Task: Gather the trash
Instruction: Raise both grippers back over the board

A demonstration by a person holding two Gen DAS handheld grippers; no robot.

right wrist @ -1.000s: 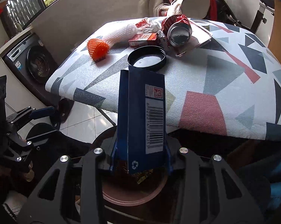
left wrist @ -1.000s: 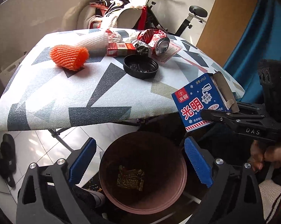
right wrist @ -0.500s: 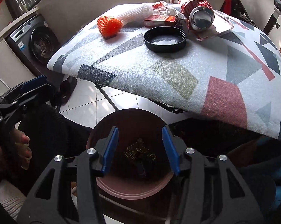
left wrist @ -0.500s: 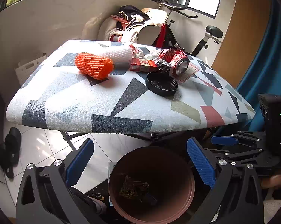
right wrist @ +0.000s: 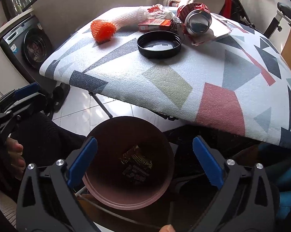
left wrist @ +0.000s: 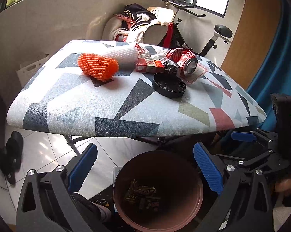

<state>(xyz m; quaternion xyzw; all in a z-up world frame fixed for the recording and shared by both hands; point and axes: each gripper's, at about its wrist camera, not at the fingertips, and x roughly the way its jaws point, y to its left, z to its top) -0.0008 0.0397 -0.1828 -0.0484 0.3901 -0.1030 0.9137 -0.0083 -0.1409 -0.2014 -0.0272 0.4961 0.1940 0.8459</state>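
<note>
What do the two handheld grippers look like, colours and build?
Both match: the left gripper and right gripper have matte black angular linkage frames with cut-out windows, silver round screw heads at the joints, and blue ribbed pads lining the fingers. No cables show.

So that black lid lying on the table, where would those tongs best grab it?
Probably by its rim. The black lid lies flat with its hollow side up, so the ribbed wall stands free. Coming from above at the near edge, one finger could slip inside and one outside. The right tongs, open over the bin, face it most directly.
</note>
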